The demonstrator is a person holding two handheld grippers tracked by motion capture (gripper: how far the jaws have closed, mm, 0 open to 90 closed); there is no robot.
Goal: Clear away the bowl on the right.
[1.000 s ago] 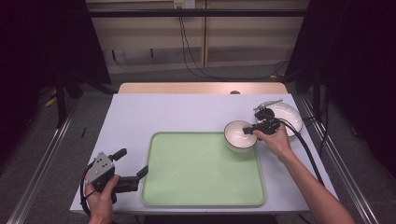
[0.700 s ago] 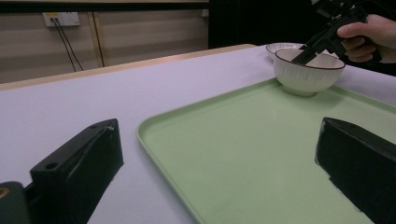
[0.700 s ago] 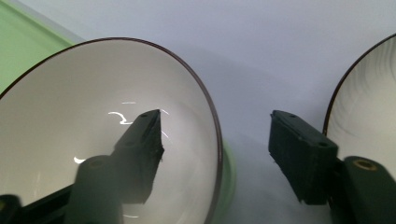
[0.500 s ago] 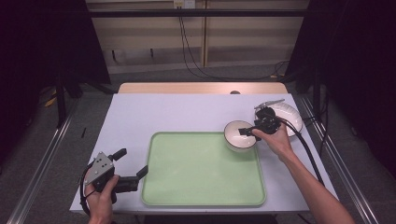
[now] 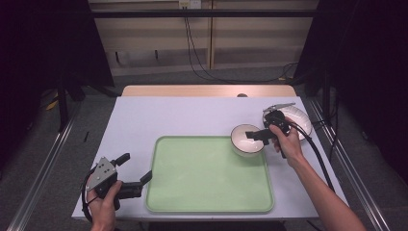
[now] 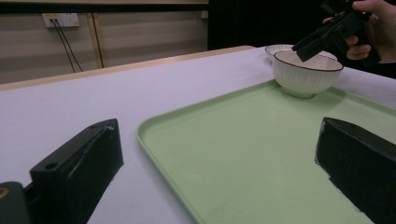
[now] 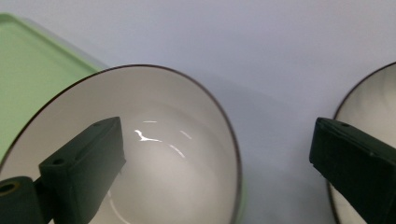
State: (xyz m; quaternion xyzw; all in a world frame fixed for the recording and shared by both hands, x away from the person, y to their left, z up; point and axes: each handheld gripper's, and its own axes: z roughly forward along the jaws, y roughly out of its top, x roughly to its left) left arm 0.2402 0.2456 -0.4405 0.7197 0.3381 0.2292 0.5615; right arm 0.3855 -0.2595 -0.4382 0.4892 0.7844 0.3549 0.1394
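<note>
The white ribbed ceramic bowl (image 5: 246, 140) with a dark rim sits on the far right corner of the pale green plastic tray (image 5: 207, 187). The right claw (image 5: 254, 135) hangs spread wide astride its near rim, one jaw inside, one outside. The left claw (image 5: 136, 174) rests agape, holding nothing, beside the tray's left edge on the table (image 5: 159, 118).

– What is the bowl (image 5: 246, 140) made of?
– It looks like glazed ceramic: white, glossy inside with bright glints, fine ribs on the outer wall and a thin dark rim. The plate (image 5: 294, 117) beside it has the same shiny white glaze.
– And the tray (image 5: 207, 192)?
– Smooth pale green plastic with a soft, even sheen.
– The table (image 5: 159, 118)?
– A matt, pale grey top, with a wood-coloured strip along the far edge.
– The right gripper (image 5: 252, 134)?
– Matt black plastic jaws. The left gripper (image 5: 136, 168) has the same jaws, plus a dull grey plate on top
</note>
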